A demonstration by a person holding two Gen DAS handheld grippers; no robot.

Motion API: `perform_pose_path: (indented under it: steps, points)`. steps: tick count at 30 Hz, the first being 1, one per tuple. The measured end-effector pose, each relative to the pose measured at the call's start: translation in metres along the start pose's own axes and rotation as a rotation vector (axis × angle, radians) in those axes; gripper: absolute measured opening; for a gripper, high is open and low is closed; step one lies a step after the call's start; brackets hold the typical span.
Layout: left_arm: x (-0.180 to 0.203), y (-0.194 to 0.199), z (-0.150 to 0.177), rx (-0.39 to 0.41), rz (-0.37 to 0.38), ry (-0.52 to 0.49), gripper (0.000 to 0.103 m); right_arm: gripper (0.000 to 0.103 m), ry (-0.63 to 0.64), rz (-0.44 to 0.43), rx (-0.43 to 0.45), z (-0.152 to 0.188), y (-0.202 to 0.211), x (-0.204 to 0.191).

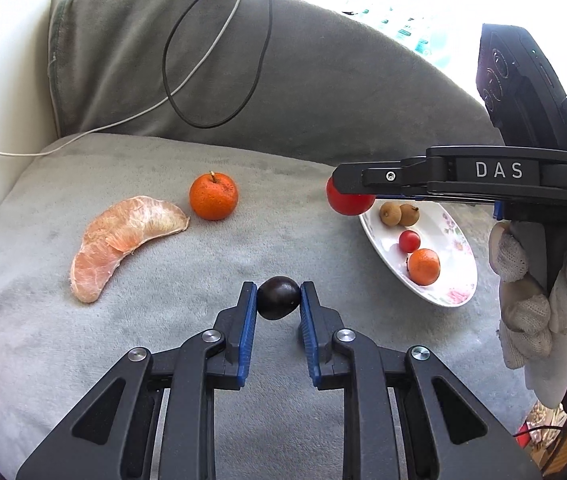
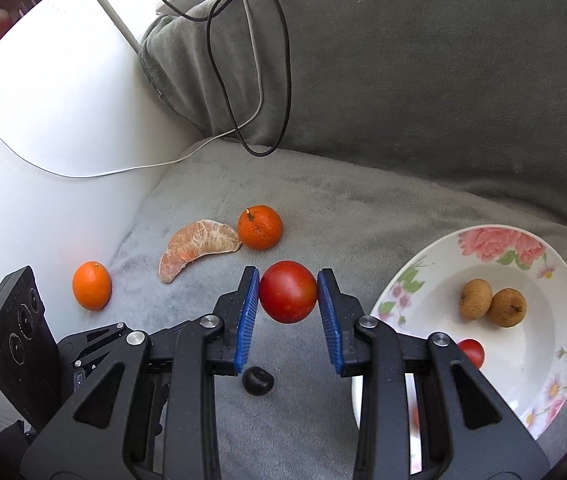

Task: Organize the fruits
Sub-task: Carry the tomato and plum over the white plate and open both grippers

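My left gripper (image 1: 278, 298) is shut on a small dark plum (image 1: 278, 297) just above the grey cushion; the plum also shows in the right wrist view (image 2: 257, 380). My right gripper (image 2: 288, 292) is shut on a red tomato (image 2: 288, 292) and holds it above the cushion, left of the floral plate (image 2: 559, 380); the tomato also shows in the left wrist view (image 1: 349, 202). The plate (image 1: 455, 292) holds two brown longans (image 2: 493, 302), a cherry tomato (image 1: 409, 241) and a mandarin (image 1: 424, 266).
On the cushion lie a peeled pomelo segment (image 1: 123, 240), a mandarin (image 1: 213, 196) behind it and another orange (image 2: 92, 285) at the left by the white armrest (image 2: 63, 120). Black and white cables (image 1: 211, 60) hang over the grey backrest.
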State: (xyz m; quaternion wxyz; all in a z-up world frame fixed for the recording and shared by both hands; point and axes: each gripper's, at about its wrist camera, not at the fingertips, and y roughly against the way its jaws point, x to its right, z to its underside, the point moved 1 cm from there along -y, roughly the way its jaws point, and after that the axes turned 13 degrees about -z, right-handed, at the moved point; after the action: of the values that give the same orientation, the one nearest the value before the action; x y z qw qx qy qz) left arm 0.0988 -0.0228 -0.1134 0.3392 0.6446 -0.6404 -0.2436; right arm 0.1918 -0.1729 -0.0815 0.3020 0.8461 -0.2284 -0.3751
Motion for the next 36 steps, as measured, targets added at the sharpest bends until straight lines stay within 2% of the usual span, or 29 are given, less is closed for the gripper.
perform_pose_path:
  steps: [20,36]
  points:
    - [0.066,-0.006,-0.009,0.001,0.108,-0.073,0.02,0.032,-0.059,0.124,0.156,0.019,0.093,0.058]
    - [0.102,-0.02,-0.018,-0.012,0.132,-0.108,0.02,0.032,-0.129,0.168,0.174,0.033,0.111,0.103]
